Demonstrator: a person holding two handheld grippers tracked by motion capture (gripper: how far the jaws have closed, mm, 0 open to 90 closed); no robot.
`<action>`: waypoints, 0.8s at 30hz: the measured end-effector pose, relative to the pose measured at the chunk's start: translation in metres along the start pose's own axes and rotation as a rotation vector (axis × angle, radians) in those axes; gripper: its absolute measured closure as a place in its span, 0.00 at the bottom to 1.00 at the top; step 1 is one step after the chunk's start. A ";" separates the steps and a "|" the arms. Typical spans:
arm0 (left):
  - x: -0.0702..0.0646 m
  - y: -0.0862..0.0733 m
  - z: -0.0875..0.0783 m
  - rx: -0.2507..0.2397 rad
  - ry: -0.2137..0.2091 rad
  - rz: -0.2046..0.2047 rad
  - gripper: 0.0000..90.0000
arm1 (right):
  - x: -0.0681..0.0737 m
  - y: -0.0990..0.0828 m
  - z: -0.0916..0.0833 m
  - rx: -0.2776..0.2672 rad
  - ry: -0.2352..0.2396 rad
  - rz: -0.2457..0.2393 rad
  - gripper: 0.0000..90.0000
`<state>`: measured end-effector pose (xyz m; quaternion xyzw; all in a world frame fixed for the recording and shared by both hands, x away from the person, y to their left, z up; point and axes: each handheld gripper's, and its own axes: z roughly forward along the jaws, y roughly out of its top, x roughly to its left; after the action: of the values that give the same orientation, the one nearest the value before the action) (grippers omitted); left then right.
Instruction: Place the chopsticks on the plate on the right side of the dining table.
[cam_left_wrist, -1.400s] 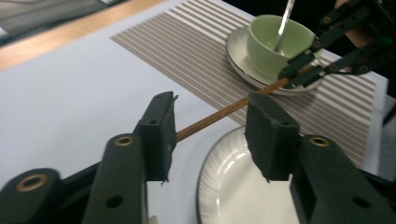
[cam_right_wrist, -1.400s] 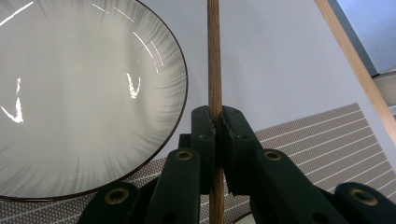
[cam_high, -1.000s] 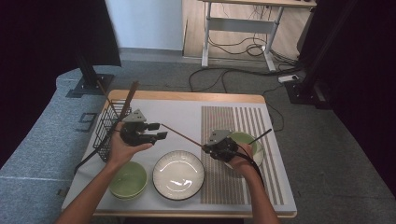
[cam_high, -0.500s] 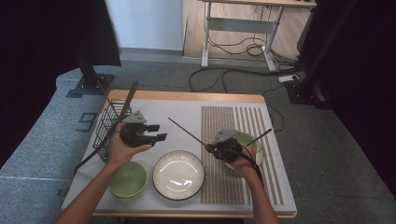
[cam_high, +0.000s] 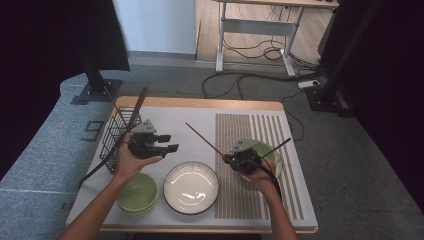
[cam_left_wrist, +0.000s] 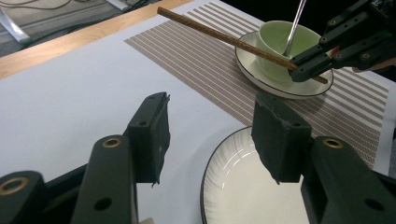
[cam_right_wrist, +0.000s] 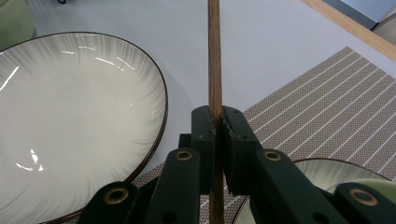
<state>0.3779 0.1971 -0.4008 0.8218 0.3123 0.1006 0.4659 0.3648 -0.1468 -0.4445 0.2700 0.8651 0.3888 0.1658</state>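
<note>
My right gripper (cam_right_wrist: 215, 123) is shut on a long brown chopstick (cam_right_wrist: 214, 65), which runs straight up between its pads. In the high view that chopstick (cam_high: 205, 140) slants up and to the left from the right gripper (cam_high: 229, 159), beside a green cup (cam_high: 266, 154) on a saucer. My left gripper (cam_left_wrist: 215, 140) stands open with nothing between its pads, above the white mat near the rim of the white plate (cam_left_wrist: 243, 196). The left gripper view also has the chopstick (cam_left_wrist: 219, 35) crossing over the green cup (cam_left_wrist: 280, 39). In the high view the left gripper (cam_high: 169, 148) hovers beside a wire basket (cam_high: 116, 136).
A thin dark utensil (cam_high: 280, 146) leans out of the cup. A green bowl (cam_high: 136, 193) sits front left and the white plate (cam_high: 191, 187) at the front centre. More sticks stand in the basket. A striped placemat (cam_high: 240, 195) covers the table's right half.
The right gripper and its chopstick have shifted slightly to the right, the far tip ending a little higher in the picture. The left gripper has stayed put.
</note>
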 end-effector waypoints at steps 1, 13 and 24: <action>0.000 0.000 -0.001 0.001 0.003 -0.001 0.52 | -0.001 -0.001 0.000 -0.001 0.000 0.006 0.94; -0.001 -0.002 -0.003 0.008 0.005 0.007 0.54 | -0.003 -0.009 -0.001 0.006 -0.009 0.047 0.94; -0.001 -0.002 -0.005 0.023 0.007 -0.004 0.53 | -0.005 -0.012 -0.011 -0.010 -0.029 0.070 0.94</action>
<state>0.3738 0.2005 -0.3997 0.8261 0.3168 0.0987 0.4555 0.3591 -0.1626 -0.4457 0.3050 0.8507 0.3947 0.1660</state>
